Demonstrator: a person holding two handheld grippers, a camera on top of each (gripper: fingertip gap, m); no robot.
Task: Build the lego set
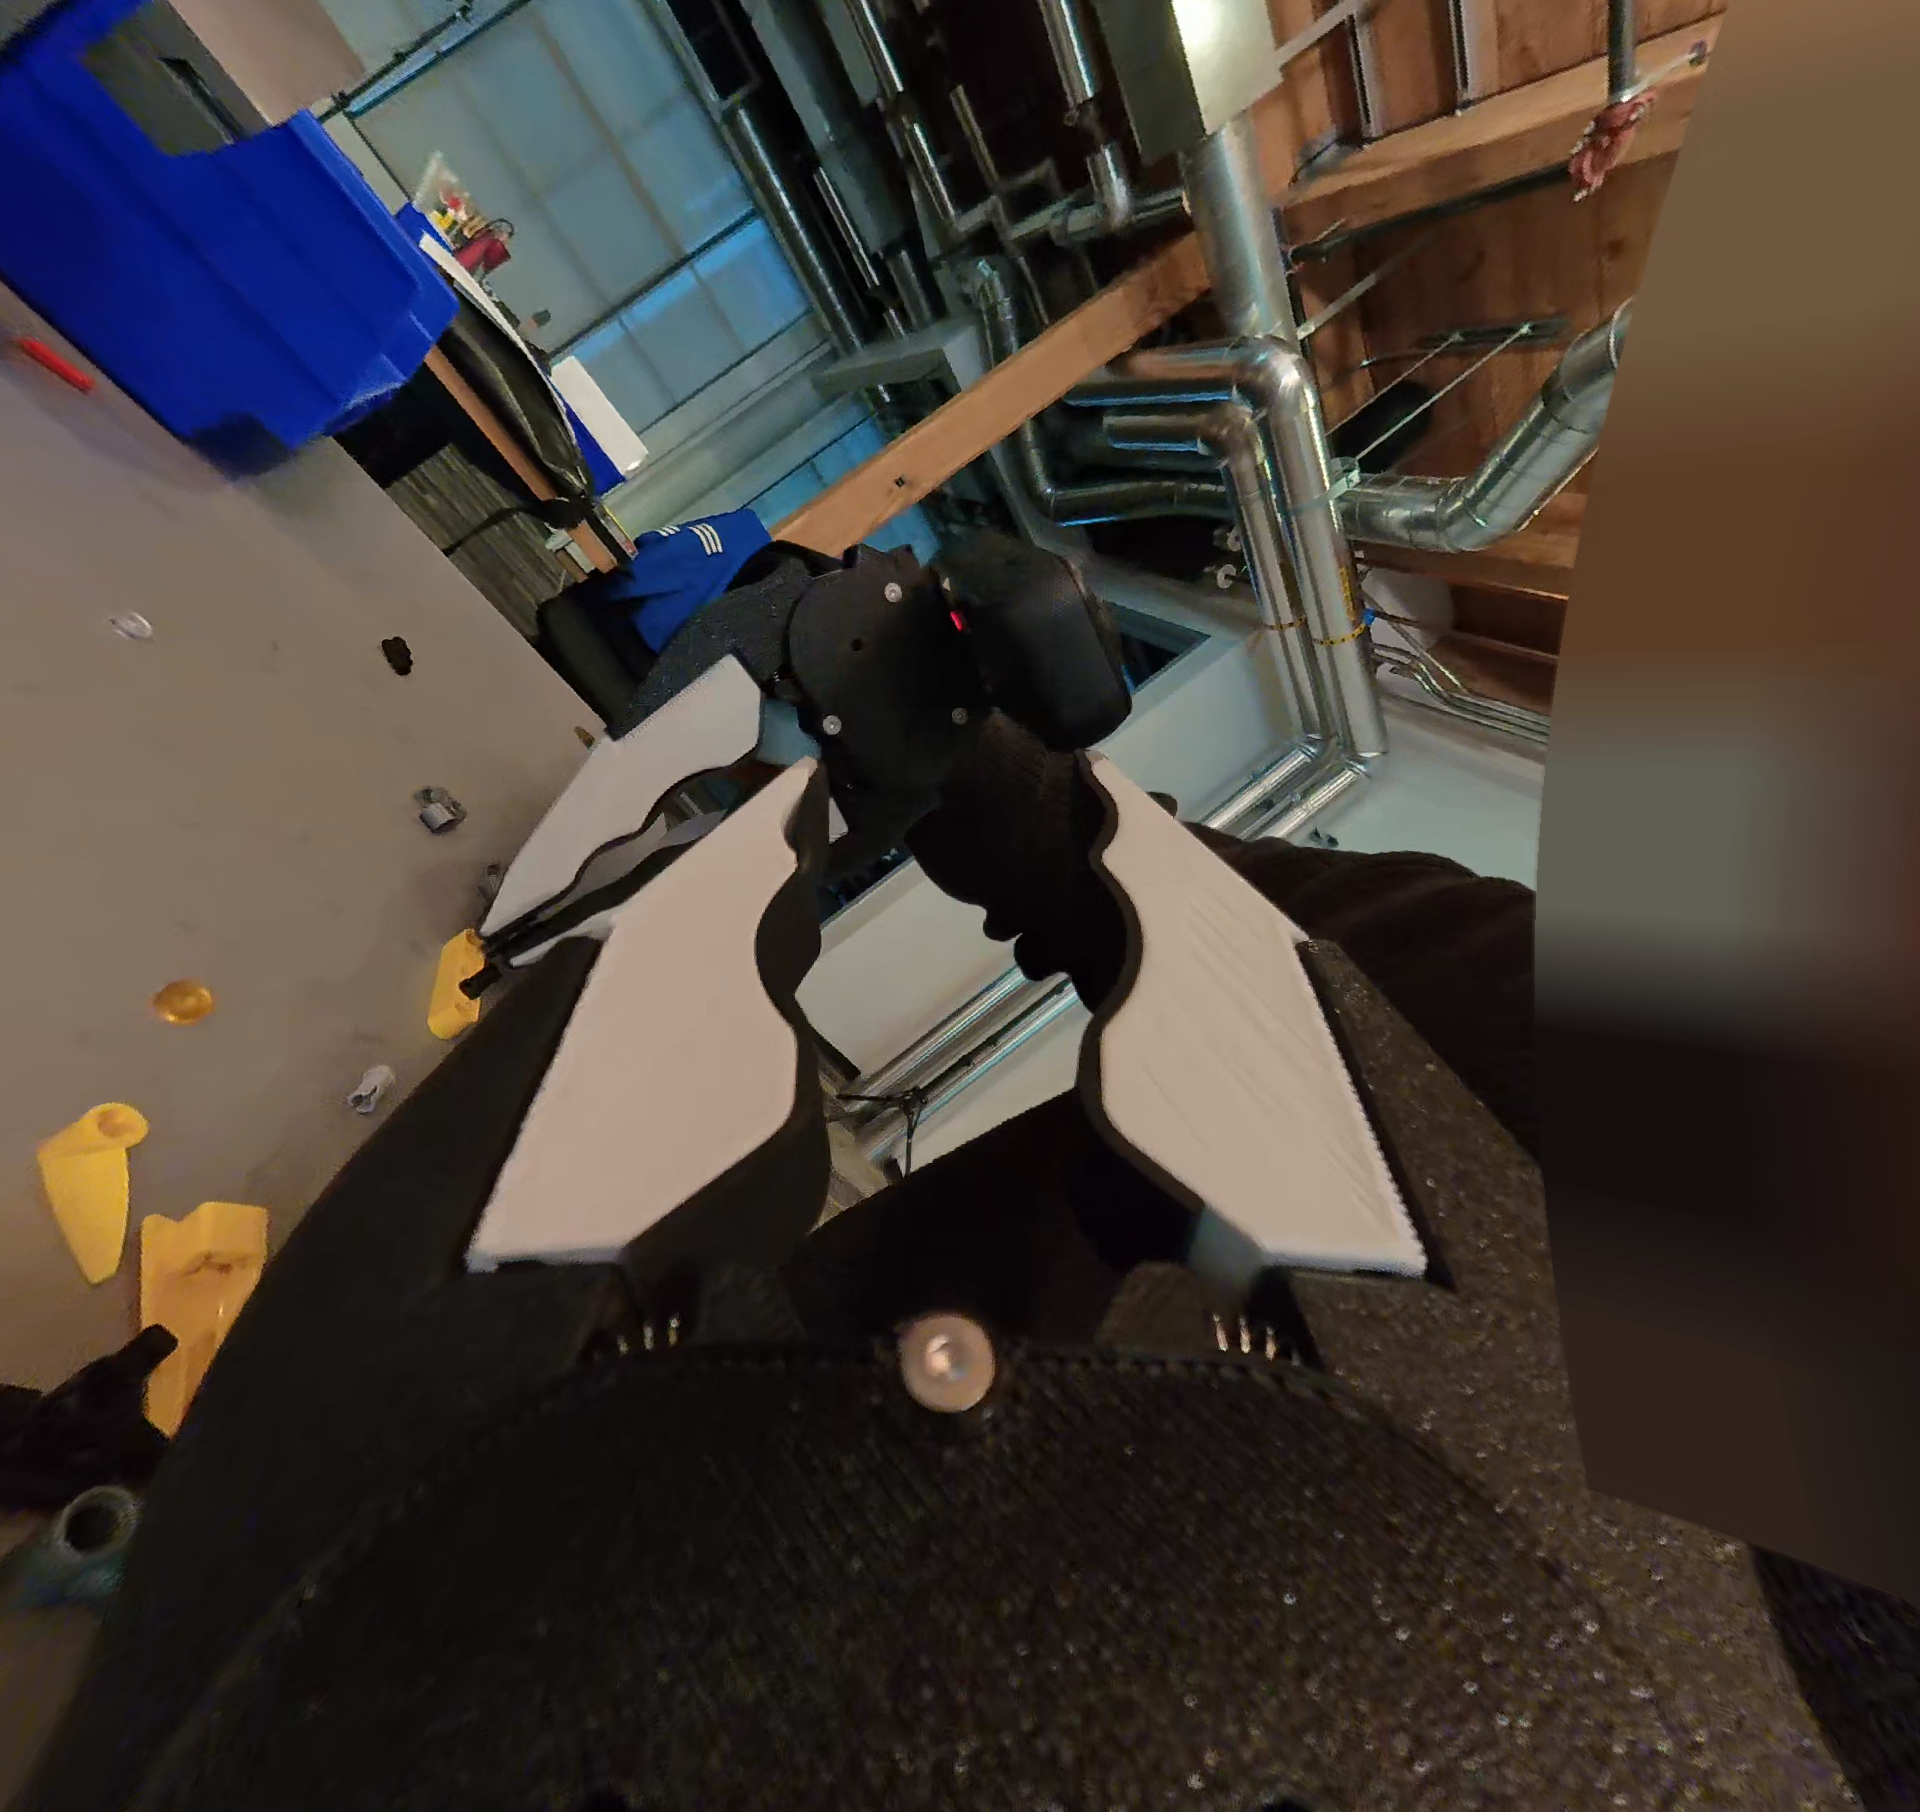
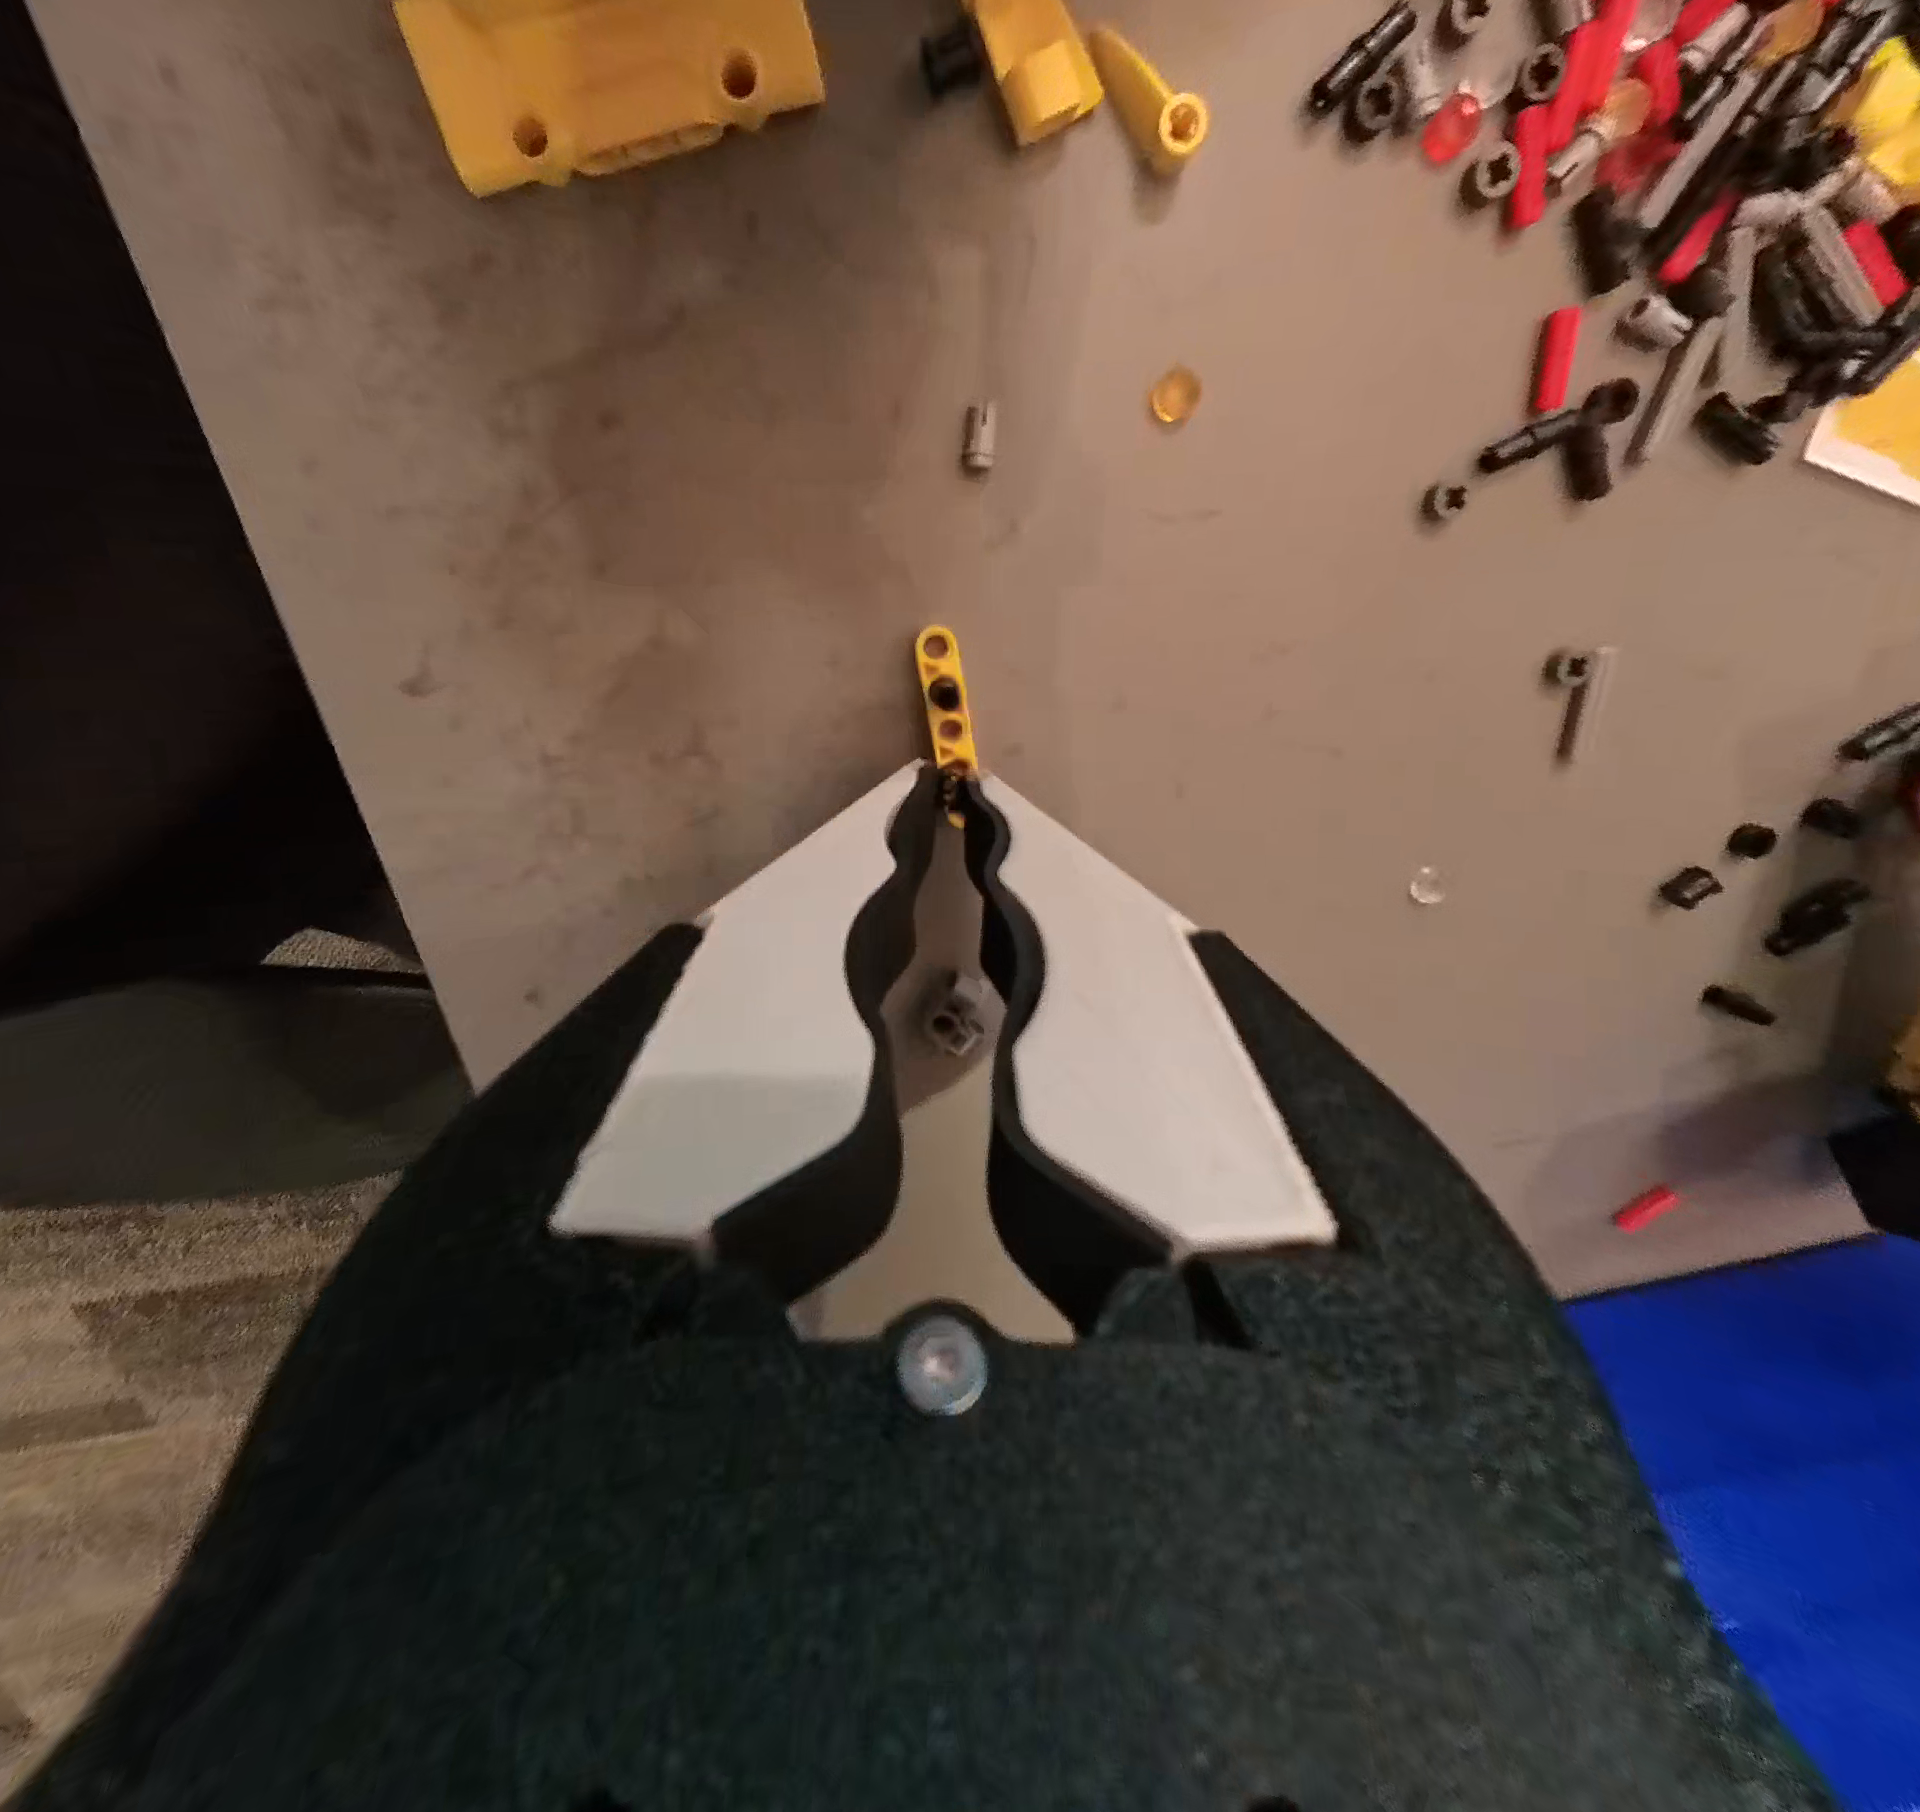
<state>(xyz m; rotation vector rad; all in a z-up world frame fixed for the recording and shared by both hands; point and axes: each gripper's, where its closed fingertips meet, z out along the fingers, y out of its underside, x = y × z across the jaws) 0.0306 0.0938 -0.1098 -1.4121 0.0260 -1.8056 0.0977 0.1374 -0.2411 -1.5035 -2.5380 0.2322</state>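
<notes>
Your right tongs (image 2: 948, 775) pinch a small yellow beam (image 2: 943, 697) above the table (image 2: 675, 515), while your left tongs (image 1: 951, 775) hang wide, empty, off the table.

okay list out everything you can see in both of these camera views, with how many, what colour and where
table: one, grey, under the loose parts
thin holed beam: one, yellow, clamped at the right gripper's tips
large holed block: one, yellow, top left in the right wrist view
pointed panel pieces: two, yellow, table's near left in the left wrist view
round stud: one, amber, mid table
small sleeve: one, grey, left of the stud
pile of pins and axles: many, red, black, grey, top right
bin: one, blue, on the table's far end
ducts: several, silver, overhead
left gripper: white fingers, open, empty
right gripper: white fingers, shut on the beam
</notes>
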